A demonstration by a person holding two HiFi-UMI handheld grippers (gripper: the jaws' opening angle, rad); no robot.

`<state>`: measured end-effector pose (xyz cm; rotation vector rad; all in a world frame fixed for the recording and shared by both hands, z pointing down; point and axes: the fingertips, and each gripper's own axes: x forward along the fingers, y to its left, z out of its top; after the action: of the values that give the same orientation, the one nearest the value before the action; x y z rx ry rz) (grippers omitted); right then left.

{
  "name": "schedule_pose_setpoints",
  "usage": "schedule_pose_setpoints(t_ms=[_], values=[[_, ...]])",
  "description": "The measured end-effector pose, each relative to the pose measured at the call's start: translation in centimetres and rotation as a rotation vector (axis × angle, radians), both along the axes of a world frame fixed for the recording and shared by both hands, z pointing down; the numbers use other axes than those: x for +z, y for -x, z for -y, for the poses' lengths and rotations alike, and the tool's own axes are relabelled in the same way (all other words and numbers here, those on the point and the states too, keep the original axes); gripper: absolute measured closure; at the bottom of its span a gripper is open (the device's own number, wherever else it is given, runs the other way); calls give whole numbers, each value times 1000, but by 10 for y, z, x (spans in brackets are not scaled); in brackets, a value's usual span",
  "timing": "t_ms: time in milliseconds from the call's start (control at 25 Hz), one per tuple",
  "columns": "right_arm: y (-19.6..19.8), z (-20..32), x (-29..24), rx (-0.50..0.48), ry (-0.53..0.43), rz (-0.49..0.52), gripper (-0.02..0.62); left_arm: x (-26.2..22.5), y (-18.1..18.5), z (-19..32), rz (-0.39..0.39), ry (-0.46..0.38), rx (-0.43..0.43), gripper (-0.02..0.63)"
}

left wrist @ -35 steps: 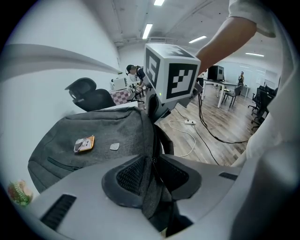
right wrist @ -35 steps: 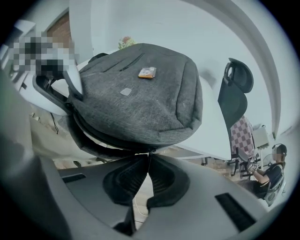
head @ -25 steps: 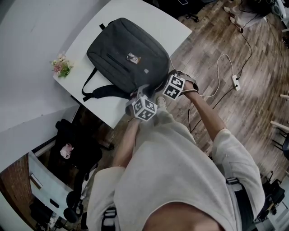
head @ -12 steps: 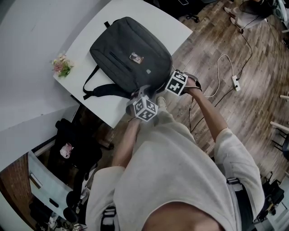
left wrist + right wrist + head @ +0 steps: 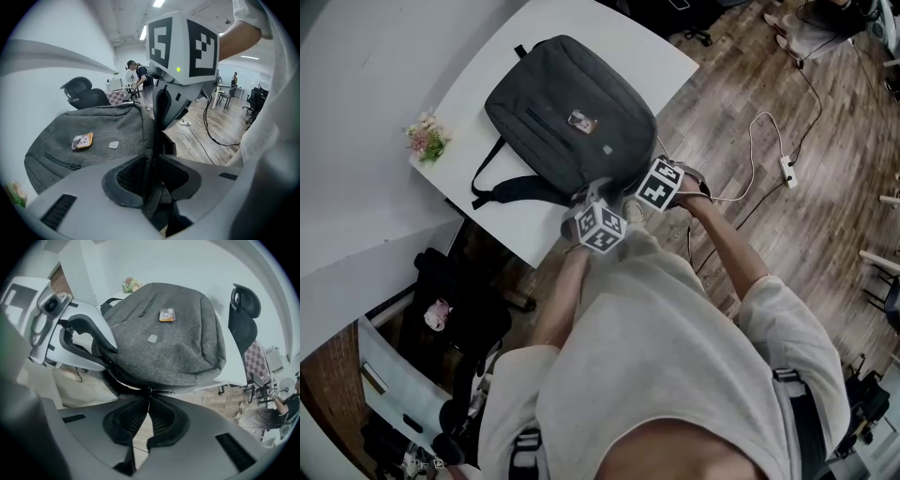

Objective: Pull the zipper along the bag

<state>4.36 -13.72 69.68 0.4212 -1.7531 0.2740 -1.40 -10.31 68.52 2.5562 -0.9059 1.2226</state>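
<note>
The right gripper [image 5: 149, 404] is pinched shut on the zipper pull [image 5: 150, 389] at its tips. The left gripper [image 5: 153, 161] clamps edge fabric of the bag [image 5: 572, 117], which lies ahead on the worktop [image 5: 666, 52]. Advise a steady pull following the seam, with the left bracing.

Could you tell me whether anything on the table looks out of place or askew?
The gray backpack sits with its near end hanging past the edge of the white table, unsupported there. Nothing looks spilled or damaged.
</note>
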Motion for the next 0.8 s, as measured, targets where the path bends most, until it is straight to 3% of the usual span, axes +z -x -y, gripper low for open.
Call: schedule_pose_setpoints(t_ms=[440,800], values=[[33,-34,5,86,55,111,572,0,0,-1,-14,5,0,485],[42,-37,7,125,40,149,568,-1,1,0,-21,-3,5,485]])
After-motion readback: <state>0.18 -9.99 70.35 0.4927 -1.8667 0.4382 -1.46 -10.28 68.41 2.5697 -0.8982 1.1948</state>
